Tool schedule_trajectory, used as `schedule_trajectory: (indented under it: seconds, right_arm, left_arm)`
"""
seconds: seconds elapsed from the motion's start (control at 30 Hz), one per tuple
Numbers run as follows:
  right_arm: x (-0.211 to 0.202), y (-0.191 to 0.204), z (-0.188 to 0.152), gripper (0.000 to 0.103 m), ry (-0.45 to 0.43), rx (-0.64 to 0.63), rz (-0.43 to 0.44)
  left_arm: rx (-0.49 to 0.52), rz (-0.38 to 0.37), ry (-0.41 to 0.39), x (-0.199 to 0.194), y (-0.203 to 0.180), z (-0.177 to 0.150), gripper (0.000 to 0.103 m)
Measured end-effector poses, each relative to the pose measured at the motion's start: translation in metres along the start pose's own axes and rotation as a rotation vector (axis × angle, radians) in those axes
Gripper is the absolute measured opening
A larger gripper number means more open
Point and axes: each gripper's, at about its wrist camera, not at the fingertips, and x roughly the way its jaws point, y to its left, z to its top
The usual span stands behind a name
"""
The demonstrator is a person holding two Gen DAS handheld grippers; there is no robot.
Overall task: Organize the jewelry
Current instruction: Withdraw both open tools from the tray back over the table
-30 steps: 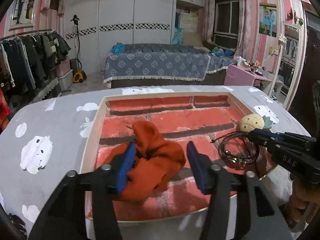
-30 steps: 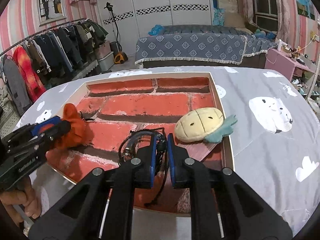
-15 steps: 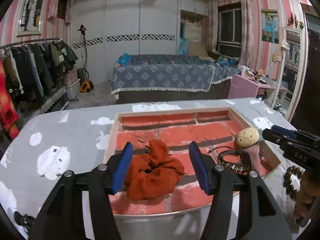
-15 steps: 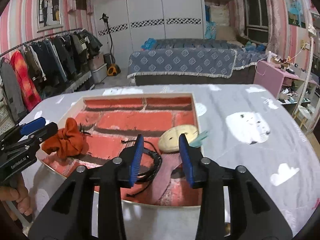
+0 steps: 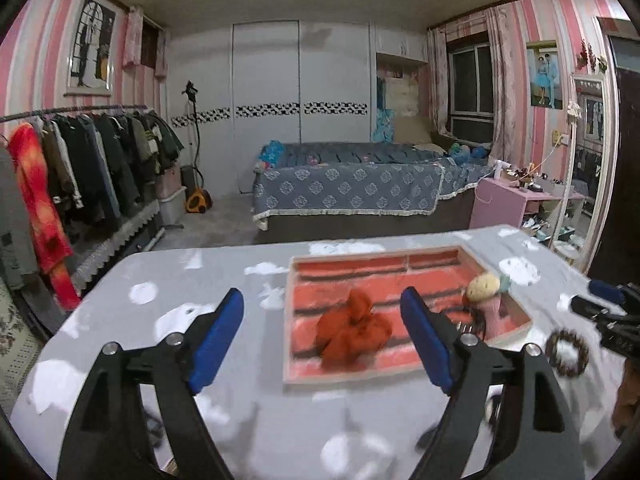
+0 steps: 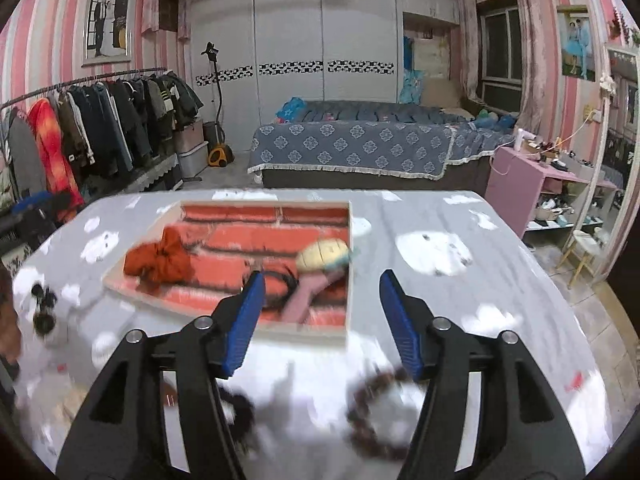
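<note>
— Orange scrunchie [image 5: 352, 334] now lies loose in the tray [image 5: 404, 372], on the brick-pattern liner. A second ago the left claw [image 5: 320, 344] straddled it down low; now that claw has pulled back and up, fingers wide apart and empty.

— And the right claw [image 6: 320, 320]?

— Same story. It was pinched on the black cord bracelet [image 6: 282, 284] a second ago; since then it has let go and drawn back over the worktop [image 6: 460, 292], fingers spread, nothing between them. The bracelet sits in the tray beside the pineapple plush [image 6: 324, 254].

— So two pieces are in. What's left?

— My guess: the loose pieces outside the tray. A brown bead bracelet [image 5: 567, 351] lies on the worktop near the tray's right edge, close to the right claw. In the right view it's a blur under the claw [image 6: 378, 420]. Something dark lies near the left edge [image 6: 42, 312], too smeared to name.

— Anything in the way?

— The tray's raised rim between the beads and the liner, so they'd need lifting over. The plush and cord already crowd that right corner.
</note>
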Motion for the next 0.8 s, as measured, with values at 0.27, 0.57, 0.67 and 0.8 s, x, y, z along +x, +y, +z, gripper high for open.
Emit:
schedule_trajectory:
  seconds: [0.27,0.57,0.67,0.8]
  right_arm:
    - [-0.052,0.004,-0.05,0.072,-0.047,0.007,-0.051]
    - [-0.065,0.014,-0.081,0.082,-0.067,-0.014,-0.097]
    - [-0.072,0.009,-0.087,0.085,-0.089,0.01,-0.091]
    - [-0.083,0.008,-0.089,0.088,-0.138,0.027,-0.106]
  left_arm:
    - [-0.031,0.023,-0.003,-0.055,0.012,-0.064,0.082]
    - [0.025,0.027,0.003,-0.083,-0.011,-0.11,0.086]
    - [0.001,0.035,-0.015,-0.086,-0.008,-0.112,0.087]
    - [-0.002,0.062,-0.041,-0.091,-0.006,-0.113,0.093]
